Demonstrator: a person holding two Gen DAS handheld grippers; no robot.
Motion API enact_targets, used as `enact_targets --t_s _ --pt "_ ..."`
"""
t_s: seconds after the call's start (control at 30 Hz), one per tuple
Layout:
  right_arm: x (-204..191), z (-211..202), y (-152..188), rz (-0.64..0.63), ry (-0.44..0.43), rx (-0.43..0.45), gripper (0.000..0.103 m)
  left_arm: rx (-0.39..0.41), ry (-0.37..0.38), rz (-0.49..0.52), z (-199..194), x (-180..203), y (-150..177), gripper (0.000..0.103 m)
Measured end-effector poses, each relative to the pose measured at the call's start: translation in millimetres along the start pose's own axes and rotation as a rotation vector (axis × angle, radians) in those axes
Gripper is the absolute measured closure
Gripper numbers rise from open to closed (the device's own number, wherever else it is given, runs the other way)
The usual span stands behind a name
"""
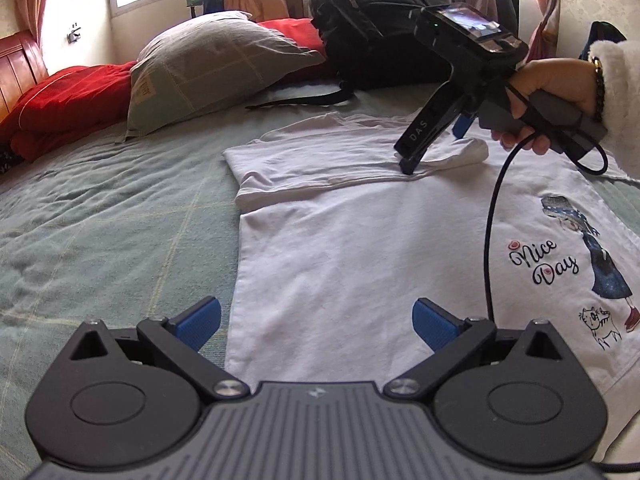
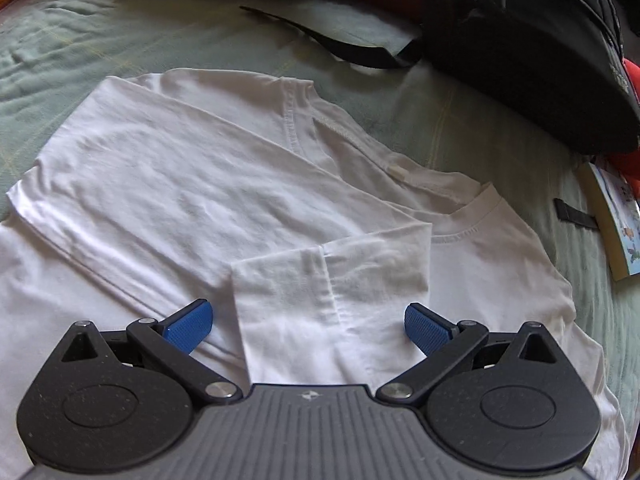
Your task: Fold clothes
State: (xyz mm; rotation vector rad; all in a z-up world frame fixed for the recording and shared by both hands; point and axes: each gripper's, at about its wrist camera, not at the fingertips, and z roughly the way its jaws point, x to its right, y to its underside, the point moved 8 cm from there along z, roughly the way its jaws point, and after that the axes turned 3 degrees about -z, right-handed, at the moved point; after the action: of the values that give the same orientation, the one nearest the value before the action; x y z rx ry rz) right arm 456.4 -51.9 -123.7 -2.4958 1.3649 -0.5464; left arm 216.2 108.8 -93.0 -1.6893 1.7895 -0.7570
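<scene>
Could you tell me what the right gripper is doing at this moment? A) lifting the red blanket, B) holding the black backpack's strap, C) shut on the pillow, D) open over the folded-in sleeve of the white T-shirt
D: the right gripper stands open, blue pads wide apart, either side of the folded-in sleeve of the white T-shirt.

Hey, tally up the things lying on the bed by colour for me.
White: 1, the T-shirt
Black: 1, the backpack
Red: 1, the bedding, which may be more than one piece
Grey-green: 1, the pillow
Multicoloured: 1, the book
Total: 5
</scene>
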Motion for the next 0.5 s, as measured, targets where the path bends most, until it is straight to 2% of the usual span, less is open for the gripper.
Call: enact_targets --t_s 0.1,0.23,0.5 --pt "14 -4 0 0.006 0.081 0.002 0.000 0.005 0.002 -0.002 0 0 -2 0.001" --pt "36 -12 4 0.020 0.141 0.018 0.000 0.008 0.008 0.007 1 6 -4 0.001" --pt "80 -16 14 0.114 0.162 0.027 0.000 -0.001 0.001 0.021 3 12 -5 0.001"
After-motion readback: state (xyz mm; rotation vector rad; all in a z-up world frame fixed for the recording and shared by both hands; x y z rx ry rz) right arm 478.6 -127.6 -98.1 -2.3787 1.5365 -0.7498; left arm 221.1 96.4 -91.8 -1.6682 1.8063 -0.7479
